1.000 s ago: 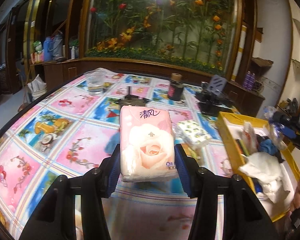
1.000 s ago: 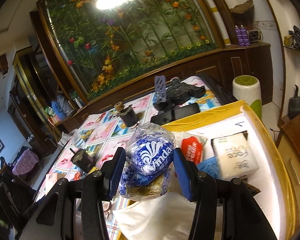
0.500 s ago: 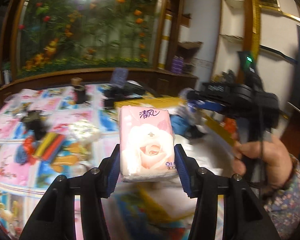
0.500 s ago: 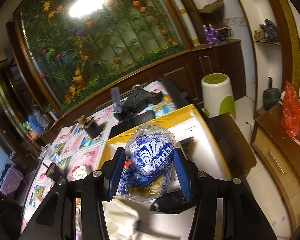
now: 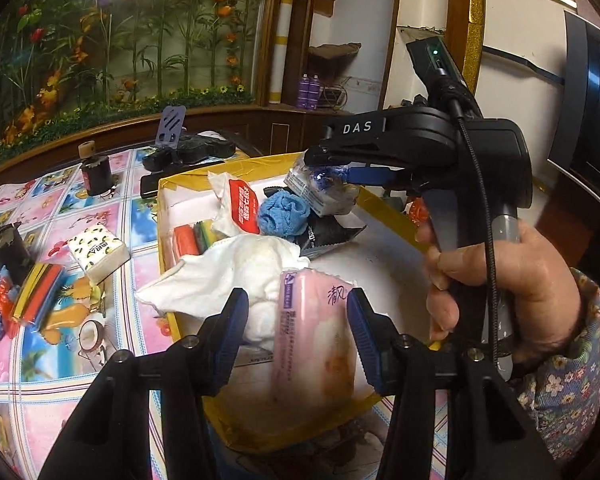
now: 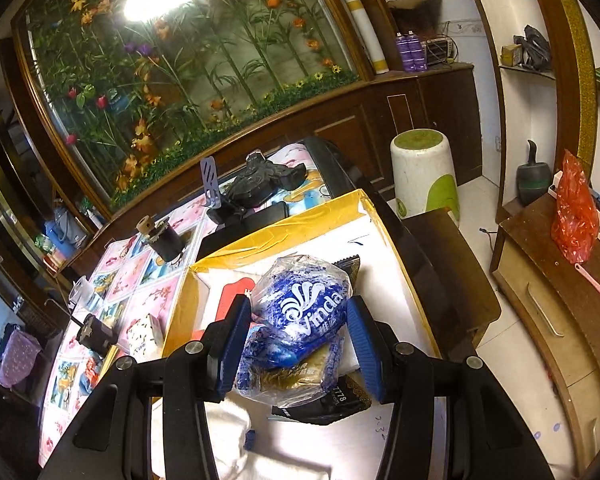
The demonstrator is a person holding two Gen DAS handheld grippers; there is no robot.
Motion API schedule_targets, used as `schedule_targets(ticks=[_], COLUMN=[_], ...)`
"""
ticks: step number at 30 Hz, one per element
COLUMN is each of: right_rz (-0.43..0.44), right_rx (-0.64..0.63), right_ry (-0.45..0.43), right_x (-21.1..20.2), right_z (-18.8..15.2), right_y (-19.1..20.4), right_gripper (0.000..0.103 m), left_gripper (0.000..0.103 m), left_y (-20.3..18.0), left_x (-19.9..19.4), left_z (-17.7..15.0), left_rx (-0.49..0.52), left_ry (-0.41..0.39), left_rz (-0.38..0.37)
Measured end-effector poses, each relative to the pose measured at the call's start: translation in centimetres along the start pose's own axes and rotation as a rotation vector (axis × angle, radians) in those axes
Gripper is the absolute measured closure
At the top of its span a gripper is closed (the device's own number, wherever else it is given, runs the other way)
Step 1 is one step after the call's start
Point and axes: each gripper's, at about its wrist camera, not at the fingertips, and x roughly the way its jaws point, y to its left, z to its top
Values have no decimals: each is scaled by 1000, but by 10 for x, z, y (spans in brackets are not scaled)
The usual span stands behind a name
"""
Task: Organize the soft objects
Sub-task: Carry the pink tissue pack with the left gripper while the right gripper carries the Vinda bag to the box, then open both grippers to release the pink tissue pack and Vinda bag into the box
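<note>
My left gripper (image 5: 296, 328) stands open over the near end of the yellow box (image 5: 384, 208). The pink tissue pack (image 5: 316, 344) sits loose and tilted between its fingers, leaning on the right finger, resting in the box beside a white cloth (image 5: 236, 272). My right gripper (image 6: 296, 340) is shut on the blue Vinda tissue pack (image 6: 300, 316) and holds it above the box (image 6: 284, 240). From the left wrist view the right gripper (image 5: 332, 168) hovers over the far right of the box.
In the box lie a blue cloth (image 5: 284, 216), a red-and-white packet (image 5: 240, 204), sponges (image 5: 192, 236) and a black packet (image 5: 332, 232). On the floral tablecloth (image 5: 60, 340) are a lemon-print tissue pack (image 5: 98, 250), striped sponges (image 5: 36, 292), a dark bottle (image 5: 96, 168) and a phone stand (image 5: 172, 128).
The left gripper swung right to the box, lowered the pink tissue pack into it and opened. The right gripper kept its hold on the blue pack and stayed above the box.
</note>
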Motion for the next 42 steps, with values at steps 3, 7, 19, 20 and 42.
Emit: schedule_targets(ticks=[3, 7, 19, 20, 42], right_rz=[-1, -19, -77, -83, -47], right_rx=[3, -2, -46, -47, -11], right_ry=[0, -7, -7, -17, -232], right_x=[0, 1, -4, -7, -60], right_z=[0, 0, 1, 1, 1], right_y=[-1, -1, 1, 1, 2], right_gripper=[49, 49, 40, 35, 14], left_gripper=[54, 54, 52, 52, 27], left_y=[0, 1, -6, -7, -15], left_x=[0, 3, 13, 14, 16], left_z=[0, -1, 1, 1, 6], left_rx=[1, 11, 15, 17, -7], left_ry=[5, 5, 26, 28, -12], left_rz=[3, 9, 9, 5, 28])
